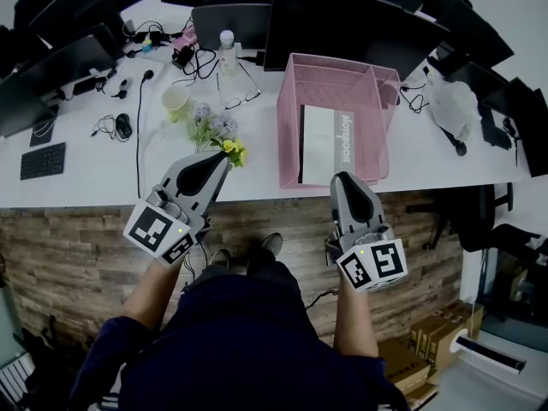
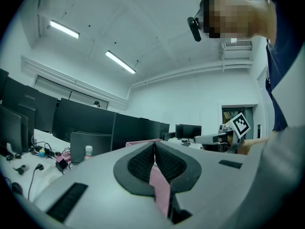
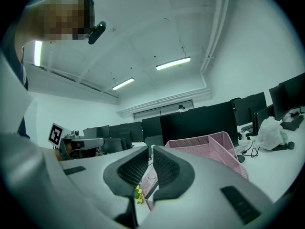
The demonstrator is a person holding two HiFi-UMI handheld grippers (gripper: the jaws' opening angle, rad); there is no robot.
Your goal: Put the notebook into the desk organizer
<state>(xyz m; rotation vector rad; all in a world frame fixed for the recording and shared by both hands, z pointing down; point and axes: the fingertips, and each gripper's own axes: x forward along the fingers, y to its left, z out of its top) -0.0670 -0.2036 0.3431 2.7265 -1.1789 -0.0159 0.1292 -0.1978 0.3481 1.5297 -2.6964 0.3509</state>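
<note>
The pink mesh desk organizer (image 1: 285, 148) stands on the white desk right of centre. A notebook (image 1: 325, 144) with a white cover and black spine lies inside it. Both grippers hover near the desk's front edge, and neither holds anything. My left gripper (image 1: 223, 159) points at the flowers, left of the organizer; its jaws meet at the tips in the left gripper view (image 2: 154, 143). My right gripper (image 1: 342, 179) sits just in front of the organizer's near wall. A narrow slit shows between its jaws (image 3: 151, 149), with the organizer (image 3: 209, 147) beyond them.
A small bunch of artificial flowers (image 1: 218, 135), a cup (image 1: 175, 99), a bottle (image 1: 227, 51) and glasses (image 1: 240, 99) sit left of the organizer. Dark monitors (image 1: 342, 24) line the back of the desk. There are also cables, a mouse (image 1: 124, 125), a keyboard (image 1: 43, 161) and a white bag (image 1: 454, 101).
</note>
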